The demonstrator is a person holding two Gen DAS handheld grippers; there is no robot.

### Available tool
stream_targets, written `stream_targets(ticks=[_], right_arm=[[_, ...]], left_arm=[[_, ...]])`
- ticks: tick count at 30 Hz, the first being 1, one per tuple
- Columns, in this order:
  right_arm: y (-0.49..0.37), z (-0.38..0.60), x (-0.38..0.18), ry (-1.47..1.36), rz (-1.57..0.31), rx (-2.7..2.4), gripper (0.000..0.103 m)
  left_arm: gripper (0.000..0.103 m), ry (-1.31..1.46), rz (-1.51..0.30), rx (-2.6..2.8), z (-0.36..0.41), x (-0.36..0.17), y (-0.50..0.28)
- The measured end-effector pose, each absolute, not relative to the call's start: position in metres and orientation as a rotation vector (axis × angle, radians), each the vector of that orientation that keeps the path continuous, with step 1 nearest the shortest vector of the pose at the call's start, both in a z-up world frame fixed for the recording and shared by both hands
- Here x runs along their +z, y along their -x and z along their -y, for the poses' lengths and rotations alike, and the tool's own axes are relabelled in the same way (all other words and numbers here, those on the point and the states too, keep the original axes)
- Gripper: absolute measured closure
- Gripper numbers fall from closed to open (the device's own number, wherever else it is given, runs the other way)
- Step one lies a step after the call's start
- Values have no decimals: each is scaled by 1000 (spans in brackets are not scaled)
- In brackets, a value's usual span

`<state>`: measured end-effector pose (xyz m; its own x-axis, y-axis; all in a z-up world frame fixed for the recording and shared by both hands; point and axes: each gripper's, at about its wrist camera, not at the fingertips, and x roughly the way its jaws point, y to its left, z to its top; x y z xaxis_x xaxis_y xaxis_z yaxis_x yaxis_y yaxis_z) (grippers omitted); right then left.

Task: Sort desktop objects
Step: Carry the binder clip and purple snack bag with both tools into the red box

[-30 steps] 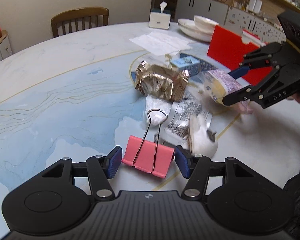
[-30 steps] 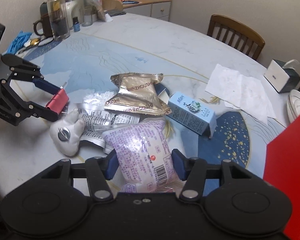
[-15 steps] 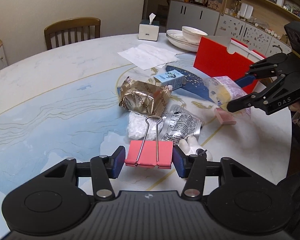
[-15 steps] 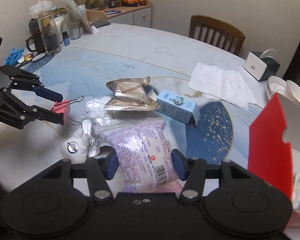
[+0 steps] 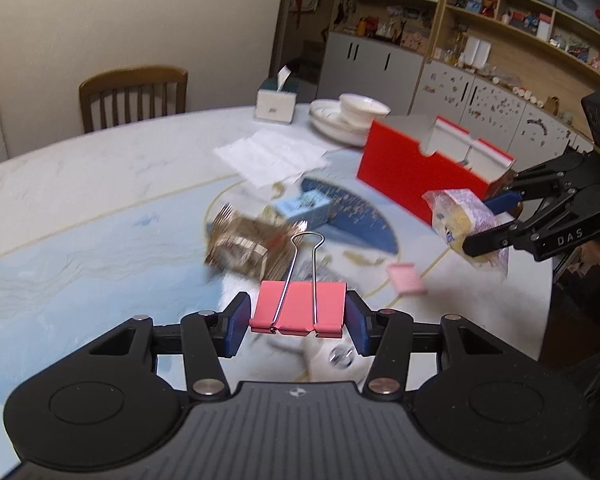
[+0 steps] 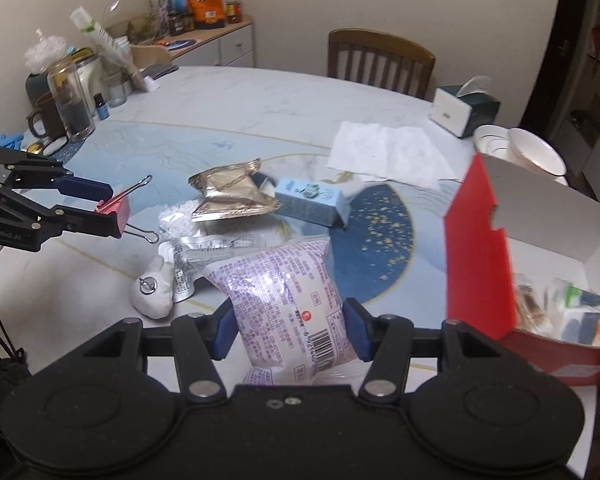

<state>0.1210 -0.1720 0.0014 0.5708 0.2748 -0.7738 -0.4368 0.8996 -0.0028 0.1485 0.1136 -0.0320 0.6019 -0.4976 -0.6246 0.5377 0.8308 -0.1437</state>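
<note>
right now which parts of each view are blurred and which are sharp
Left wrist view: the pink binder clip in the left hand-held gripper is sharp, while the gold snack packet and blue carton on the table are smeared by motion. Right wrist view: mostly sharp, including the purple bread packet; only the contents of the red box are soft.

Both the left gripper [image 5: 298, 316] and the right gripper [image 6: 290, 326] are matte black plastic with ribbed housings, round side discs, silver rivets and blue finger pads [image 5: 237, 318], one lettered "DAS", the other "GenRobot.AI" in white.
</note>
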Motion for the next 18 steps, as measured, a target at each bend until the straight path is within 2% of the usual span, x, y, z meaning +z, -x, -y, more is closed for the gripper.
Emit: stream_targets(ticks=[18], right_arm=[[-129,253,40,173,-805,402,48]], left_arm=[[54,-76,-602,-689,-3,12,-162]])
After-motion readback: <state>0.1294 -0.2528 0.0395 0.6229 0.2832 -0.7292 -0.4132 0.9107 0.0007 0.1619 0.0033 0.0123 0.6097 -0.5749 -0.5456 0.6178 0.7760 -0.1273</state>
